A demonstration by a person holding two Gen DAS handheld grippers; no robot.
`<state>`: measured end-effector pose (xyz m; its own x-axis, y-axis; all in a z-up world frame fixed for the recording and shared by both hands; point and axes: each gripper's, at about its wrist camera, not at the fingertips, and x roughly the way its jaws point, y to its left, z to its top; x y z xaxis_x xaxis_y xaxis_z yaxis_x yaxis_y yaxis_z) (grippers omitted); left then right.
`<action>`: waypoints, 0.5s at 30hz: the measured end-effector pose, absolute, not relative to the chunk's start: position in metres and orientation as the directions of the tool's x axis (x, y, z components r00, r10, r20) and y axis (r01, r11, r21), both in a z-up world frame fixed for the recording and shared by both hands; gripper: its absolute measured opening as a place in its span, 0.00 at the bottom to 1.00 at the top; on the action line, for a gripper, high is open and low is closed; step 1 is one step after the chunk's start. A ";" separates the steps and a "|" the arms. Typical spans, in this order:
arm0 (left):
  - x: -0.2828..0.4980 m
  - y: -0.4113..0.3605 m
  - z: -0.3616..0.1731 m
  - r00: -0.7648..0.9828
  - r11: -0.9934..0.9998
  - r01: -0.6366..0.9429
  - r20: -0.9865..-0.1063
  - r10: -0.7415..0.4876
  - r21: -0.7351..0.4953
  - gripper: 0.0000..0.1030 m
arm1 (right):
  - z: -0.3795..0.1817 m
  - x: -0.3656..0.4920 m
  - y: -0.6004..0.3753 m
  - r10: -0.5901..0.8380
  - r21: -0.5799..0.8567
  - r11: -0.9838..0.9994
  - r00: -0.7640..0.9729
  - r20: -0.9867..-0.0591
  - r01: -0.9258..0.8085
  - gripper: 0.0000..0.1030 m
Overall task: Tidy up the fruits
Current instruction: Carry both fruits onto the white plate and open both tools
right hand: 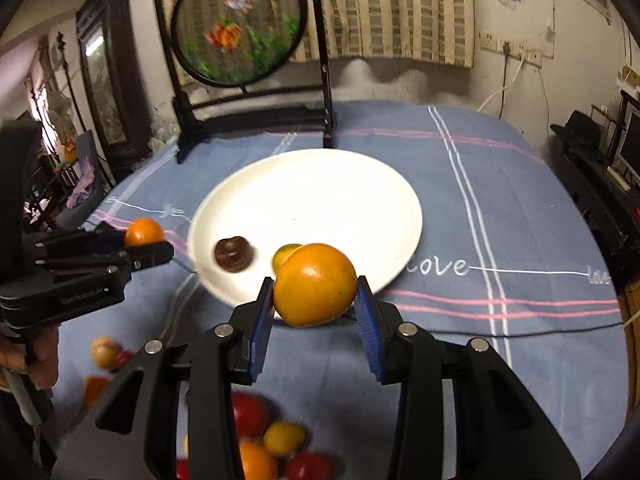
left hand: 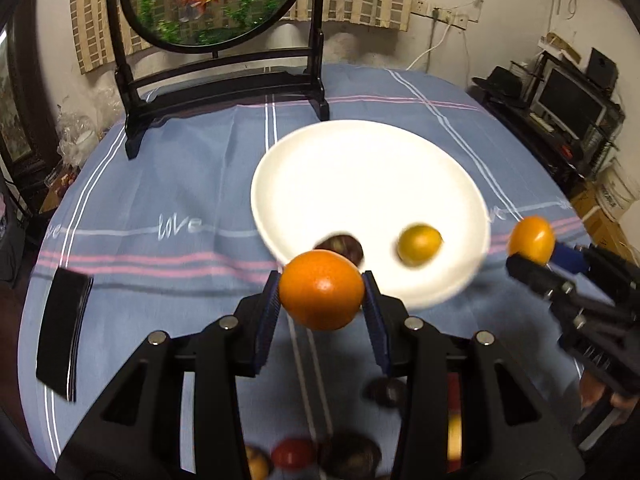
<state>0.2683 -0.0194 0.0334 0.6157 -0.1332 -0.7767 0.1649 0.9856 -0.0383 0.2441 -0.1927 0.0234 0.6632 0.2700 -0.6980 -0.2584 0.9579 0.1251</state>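
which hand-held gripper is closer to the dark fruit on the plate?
Left. The left hand-held gripper, clamping an orange, sits right beside the dark fruit. The right hand-held gripper, also holding an orange, is farther along the plate rim.

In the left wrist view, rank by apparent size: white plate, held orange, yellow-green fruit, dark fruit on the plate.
1. White plate
2. Held orange, enlarged by nearness to the camera
3. Yellow-green fruit
4. Dark fruit, partly hidden, so unsure

Lived-in home room: clothed table (left hand: 160, 184), goldfish screen (left hand: 212, 0), curtain (right hand: 400, 8), cluttered shelves (left hand: 568, 108).
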 end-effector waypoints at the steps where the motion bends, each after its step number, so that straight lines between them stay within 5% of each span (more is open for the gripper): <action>1: 0.275 -0.023 0.031 0.618 0.987 0.160 -0.777 -0.120 -0.025 0.39 | 0.020 0.249 -0.192 0.268 0.126 0.959 0.658 -0.704 -0.255 0.39; 11: 0.322 -0.035 -0.003 0.570 0.991 0.132 -0.817 -0.087 -0.013 0.40 | -0.005 0.278 -0.192 0.265 0.143 0.961 0.627 -0.733 -0.238 0.40; 15: 0.321 -0.034 0.001 0.587 0.993 0.116 -0.805 -0.087 -0.022 0.55 | -0.004 0.276 -0.196 0.245 0.131 0.967 0.663 -0.708 -0.218 0.62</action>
<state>0.3214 -0.0339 0.0010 0.5871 -0.0868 -0.8049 0.1163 0.9930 -0.0223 0.2756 -0.1963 -0.0038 0.6625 0.2448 -0.7079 -0.2177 0.9672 0.1306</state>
